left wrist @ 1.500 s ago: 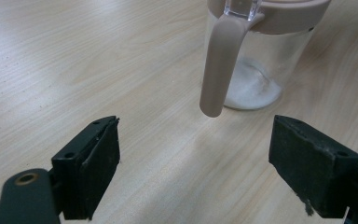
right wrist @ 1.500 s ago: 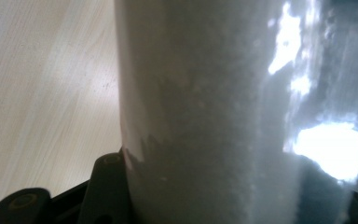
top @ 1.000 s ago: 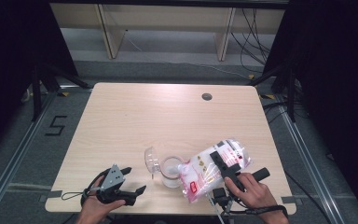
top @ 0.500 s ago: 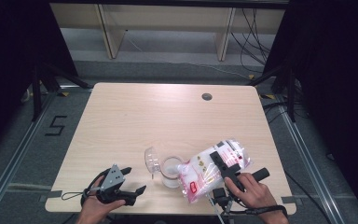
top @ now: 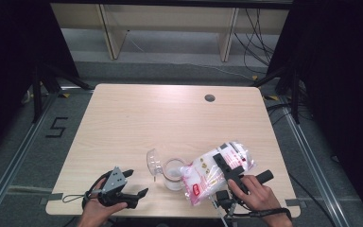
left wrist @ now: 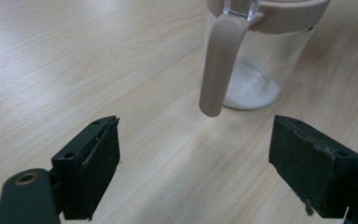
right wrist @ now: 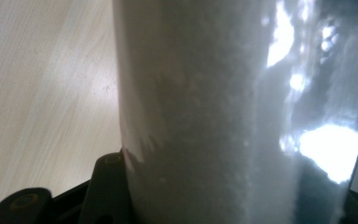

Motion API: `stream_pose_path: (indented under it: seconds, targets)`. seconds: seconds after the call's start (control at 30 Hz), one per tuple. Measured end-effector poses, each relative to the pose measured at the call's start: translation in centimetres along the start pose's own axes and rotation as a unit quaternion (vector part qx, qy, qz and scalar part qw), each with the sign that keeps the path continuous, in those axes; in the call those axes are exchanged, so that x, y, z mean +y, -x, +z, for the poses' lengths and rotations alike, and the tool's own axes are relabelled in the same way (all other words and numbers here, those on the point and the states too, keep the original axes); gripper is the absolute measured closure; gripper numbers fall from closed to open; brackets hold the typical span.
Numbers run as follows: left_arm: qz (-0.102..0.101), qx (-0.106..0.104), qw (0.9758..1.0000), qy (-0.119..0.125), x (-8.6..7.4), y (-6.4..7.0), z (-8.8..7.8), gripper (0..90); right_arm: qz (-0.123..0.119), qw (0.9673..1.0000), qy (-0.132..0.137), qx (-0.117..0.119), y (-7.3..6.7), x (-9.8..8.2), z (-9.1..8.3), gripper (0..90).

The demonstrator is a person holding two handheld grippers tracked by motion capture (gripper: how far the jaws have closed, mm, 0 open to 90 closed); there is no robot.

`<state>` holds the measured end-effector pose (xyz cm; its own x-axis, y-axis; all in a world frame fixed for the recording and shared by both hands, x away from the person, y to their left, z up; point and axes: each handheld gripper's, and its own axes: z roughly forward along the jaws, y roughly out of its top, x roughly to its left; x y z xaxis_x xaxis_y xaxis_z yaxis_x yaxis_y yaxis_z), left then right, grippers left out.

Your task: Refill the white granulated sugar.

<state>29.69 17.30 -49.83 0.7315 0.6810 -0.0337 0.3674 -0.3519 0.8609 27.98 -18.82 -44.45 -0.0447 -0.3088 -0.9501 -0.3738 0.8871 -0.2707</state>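
Carefully now: the bag [top: 217,172] is tipped over the jar [top: 173,173] and the white grains could spill.

Right now the right claw [top: 224,166] has its jaws about half shut on the fat middle of the bag, and the bag's low corner sits just over the jar's rim. If the bag tips too fast, or its corner slides off the rim, I think grains would land on the table [top: 170,118]. If the bag pushes the jar, the jar could slide, since nothing holds it. The jar's lid [top: 152,161] stands open, on the side away from the bag. The left claw [top: 134,183] rests low near the jar, jaws wide and empty, aimed at its handle [left wrist: 219,65]. The right hand [top: 257,191] is beside the jar, tilted toward it.
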Motion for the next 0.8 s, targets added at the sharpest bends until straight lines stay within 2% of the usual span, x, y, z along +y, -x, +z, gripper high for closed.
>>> stream_pose_path:
  seconds: [0.1, 0.17, 0.2, 0.27, 0.53, 0.63, 0.8]
  targets:
    - [-0.001, 0.000, 1.0000, 0.000, 0.00, 0.01, 0.00, 16.1, 0.006, 1.0000, -0.002, 0.003, -0.12, 0.00, -0.03, 54.1]
    - [0.001, 0.001, 1.0000, 0.001, 0.01, -0.02, -0.01, 16.1, -0.002, 1.0000, -0.003, 0.005, 0.09, 0.09, -0.11, 54.1]
    - [-0.001, -0.001, 1.0000, 0.000, 0.01, -0.03, -0.01, 16.1, -0.007, 1.0000, 0.005, -0.004, 0.14, 0.10, -0.02, 54.1]
    - [-0.001, -0.002, 1.0000, -0.001, 0.01, -0.04, -0.03, 16.1, -0.013, 0.9999, 0.009, -0.005, 0.26, 0.15, 0.04, 54.1]
    - [0.000, -0.002, 1.0000, -0.002, 0.03, -0.04, -0.05, 16.1, -0.013, 0.9999, 0.009, -0.004, 0.26, 0.13, 0.02, 54.2]
    - [0.002, -0.001, 1.0000, -0.002, 0.03, -0.06, -0.04, 16.1, -0.003, 1.0000, 0.004, -0.003, 0.10, 0.11, -0.06, 54.2]
    - [0.003, 0.000, 1.0000, -0.001, 0.02, -0.05, -0.04, 16.1, -0.013, 0.9999, 0.008, -0.004, 0.27, 0.17, -0.01, 54.2]
